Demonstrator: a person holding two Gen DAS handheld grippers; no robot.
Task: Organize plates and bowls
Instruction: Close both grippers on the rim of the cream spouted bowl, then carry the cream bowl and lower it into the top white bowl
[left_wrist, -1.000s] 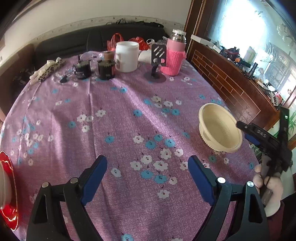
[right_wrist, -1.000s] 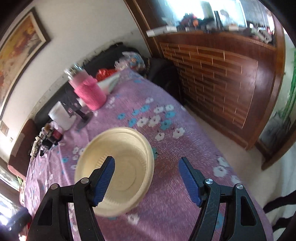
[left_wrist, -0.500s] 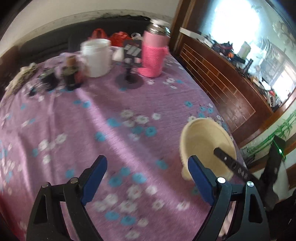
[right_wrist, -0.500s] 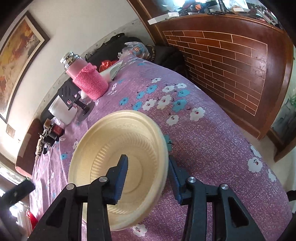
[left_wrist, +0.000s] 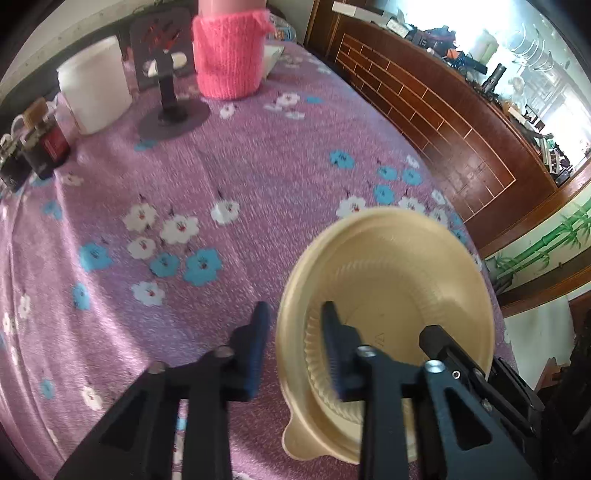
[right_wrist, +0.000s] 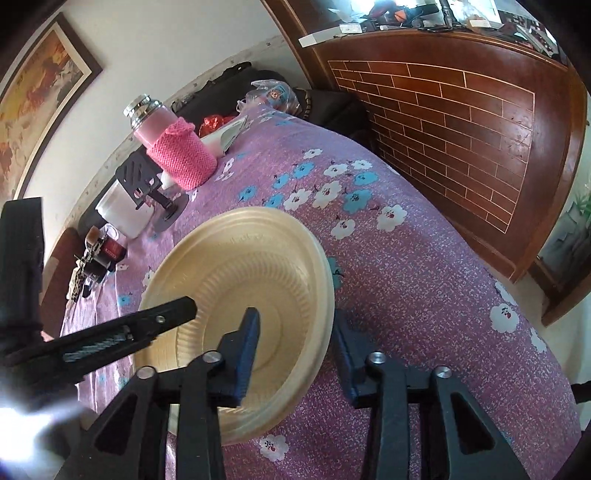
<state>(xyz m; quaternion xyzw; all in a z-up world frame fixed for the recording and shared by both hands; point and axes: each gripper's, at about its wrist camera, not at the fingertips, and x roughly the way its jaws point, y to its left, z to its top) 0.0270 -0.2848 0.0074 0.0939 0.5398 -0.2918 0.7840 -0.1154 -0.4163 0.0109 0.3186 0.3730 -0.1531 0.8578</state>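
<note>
A cream plastic bowl (left_wrist: 399, 280) is held tilted above the purple flowered tablecloth (left_wrist: 221, 177) near the table's right edge. My left gripper (left_wrist: 295, 332) straddles the bowl's near-left rim, one finger outside and one inside, jaws nearly closed on the wall. My right gripper (right_wrist: 295, 332) straddles the bowl's (right_wrist: 243, 280) right rim the same way, one finger inside and one outside. Each gripper's black body shows in the other's view.
At the table's far side stand a pink knit-sleeved bottle (left_wrist: 229, 55), a white jar (left_wrist: 96, 96), a black phone stand (left_wrist: 170, 107) and small dark jars (left_wrist: 44, 147). A brick-patterned wooden cabinet (right_wrist: 461, 110) runs beside the table.
My left gripper swung right to the bowl and narrowed from wide open onto its left rim. My right gripper closed onto the right rim earlier and still holds it.
</note>
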